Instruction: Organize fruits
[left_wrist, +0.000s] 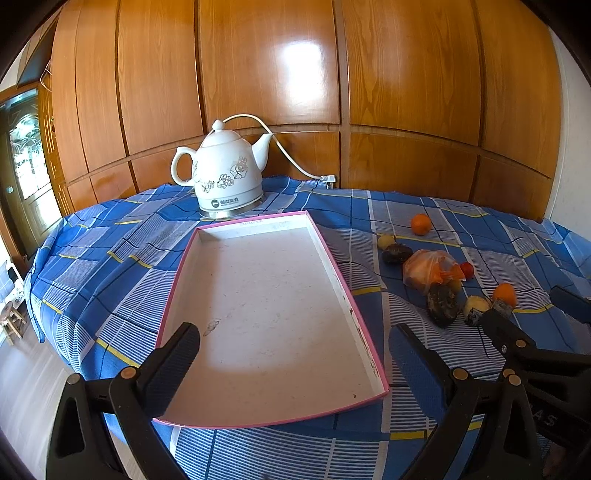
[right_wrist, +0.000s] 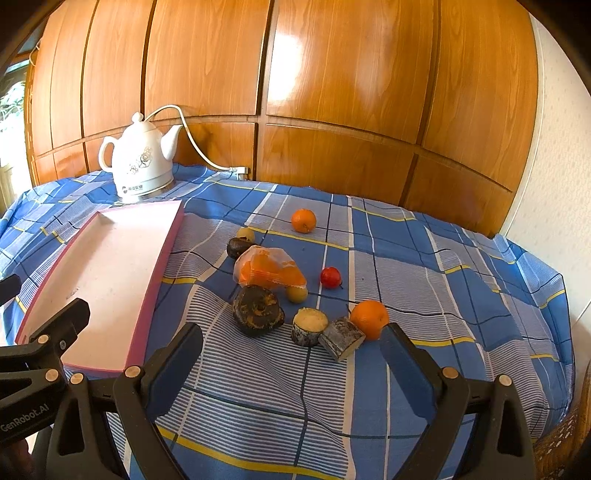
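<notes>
Fruits lie scattered on the blue checked cloth (right_wrist: 406, 258) covering the desk, at about 3 o'clock from the shallow pink-rimmed tray (left_wrist: 334, 254), which holds none of them. In the right wrist view a far orange (right_wrist: 303, 220) sits toward 12 o'clock of the group, a red fruit (right_wrist: 330, 277) near the middle, and a near orange (right_wrist: 369, 318) touches a cut grey-skinned piece (right_wrist: 341, 338) just beside a second cut piece (right_wrist: 309, 326). A thin plastic bag (right_wrist: 269, 267) with orange contents lies between a small dark fruit (right_wrist: 238, 246) and a large dark fruit (right_wrist: 257, 310). The right gripper (right_wrist: 291, 350) hovers in front of the cluster, jaws spread wide and empty. The left gripper (left_wrist: 295, 347) hangs over the tray's near end, jaws likewise apart, holding nothing. A white kettle (left_wrist: 225, 170) stands at 12 o'clock of the tray.
</notes>
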